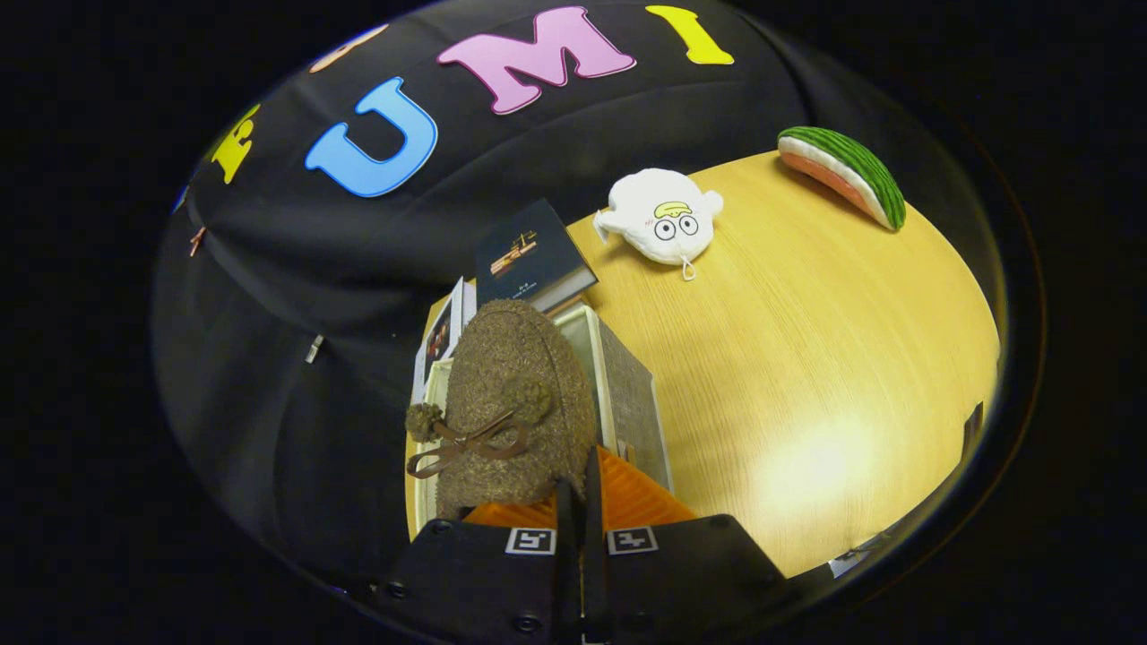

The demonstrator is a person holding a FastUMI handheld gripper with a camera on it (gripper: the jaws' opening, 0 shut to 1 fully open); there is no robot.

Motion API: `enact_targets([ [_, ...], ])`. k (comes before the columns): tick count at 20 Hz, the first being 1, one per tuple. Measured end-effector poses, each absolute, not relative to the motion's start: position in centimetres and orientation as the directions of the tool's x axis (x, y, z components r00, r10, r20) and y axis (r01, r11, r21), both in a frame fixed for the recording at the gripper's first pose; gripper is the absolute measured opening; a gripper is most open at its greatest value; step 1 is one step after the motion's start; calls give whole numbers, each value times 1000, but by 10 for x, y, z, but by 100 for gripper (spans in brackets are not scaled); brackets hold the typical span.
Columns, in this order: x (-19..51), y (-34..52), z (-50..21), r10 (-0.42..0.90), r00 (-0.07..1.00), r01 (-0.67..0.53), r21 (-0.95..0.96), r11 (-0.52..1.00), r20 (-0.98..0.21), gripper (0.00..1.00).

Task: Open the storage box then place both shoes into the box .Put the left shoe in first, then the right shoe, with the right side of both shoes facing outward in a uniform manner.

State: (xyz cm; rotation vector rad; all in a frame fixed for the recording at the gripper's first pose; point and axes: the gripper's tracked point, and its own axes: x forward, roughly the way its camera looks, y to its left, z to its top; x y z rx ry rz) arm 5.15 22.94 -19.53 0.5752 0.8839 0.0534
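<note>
A brown fuzzy shoe (515,394) with a bow and two pom-poms hangs just ahead of my fingers, toe pointing away from me. My gripper (578,502) is shut on its near edge, the fingers almost touching. Under the shoe stands the open storage box (627,394), with grey fabric walls and a pale inner rim. The shoe covers most of the box's opening, so its inside is hidden. Whether the shoe touches the box I cannot tell.
The box stands at the edge of a wooden table (806,358) by the black cloth wall. A dark book (529,255) lies just beyond the box, with a flat white-edged item (444,331) beside it. Farther off lie a white plush toy (663,219) and a watermelon-slice plush (842,170).
</note>
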Motion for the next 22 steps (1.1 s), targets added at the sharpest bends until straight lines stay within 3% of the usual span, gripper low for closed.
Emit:
enact_targets([
  [8,45,242,-197,279,621,192,488,852,-732,8],
  [10,46,252,-189,314,626,169,517,839,-714,19],
  [12,49,262,-167,362,651,120,561,819,-667,50],
  [14,50,267,-149,373,682,80,570,817,-629,100],
  [19,38,241,-99,355,766,-24,528,849,-536,99],
  [22,40,195,-76,261,845,-40,431,901,-467,98],
])
